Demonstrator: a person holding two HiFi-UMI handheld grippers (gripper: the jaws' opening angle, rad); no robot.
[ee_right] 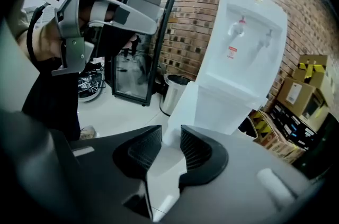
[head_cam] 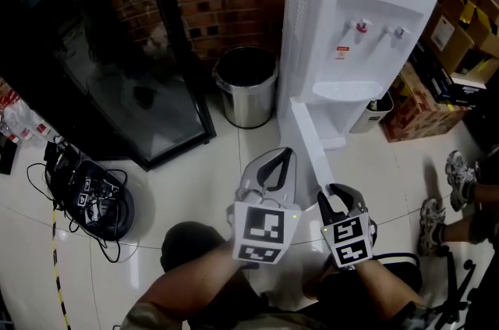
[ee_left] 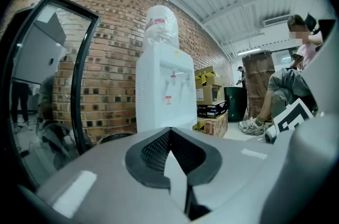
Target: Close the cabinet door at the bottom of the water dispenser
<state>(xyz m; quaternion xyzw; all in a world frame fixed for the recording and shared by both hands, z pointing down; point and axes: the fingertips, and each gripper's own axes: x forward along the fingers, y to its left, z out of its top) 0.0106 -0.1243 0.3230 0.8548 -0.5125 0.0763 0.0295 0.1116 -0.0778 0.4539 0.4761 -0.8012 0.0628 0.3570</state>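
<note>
The white water dispenser [head_cam: 351, 16] stands against the brick wall. Its bottom cabinet door [head_cam: 306, 137] is swung wide open toward me, and I see it edge-on. My right gripper [head_cam: 331, 194] is at the door's free edge. In the right gripper view the door [ee_right: 185, 106] runs in between the jaws of the right gripper [ee_right: 170, 133]; they stand apart and I see no pad pressing on it. My left gripper [head_cam: 287, 154] hovers just left of the door, its tips together on nothing. The left gripper [ee_left: 168, 132] points level at the dispenser [ee_left: 164, 96].
A steel waste bin [head_cam: 247, 86] stands left of the dispenser. A black glass-fronted cabinet [head_cam: 132, 86] is further left. Cables and a round device [head_cam: 93, 200] lie on the tiled floor. Cardboard boxes [head_cam: 437, 79] are stacked on the right, near a person's shoes [head_cam: 448, 196].
</note>
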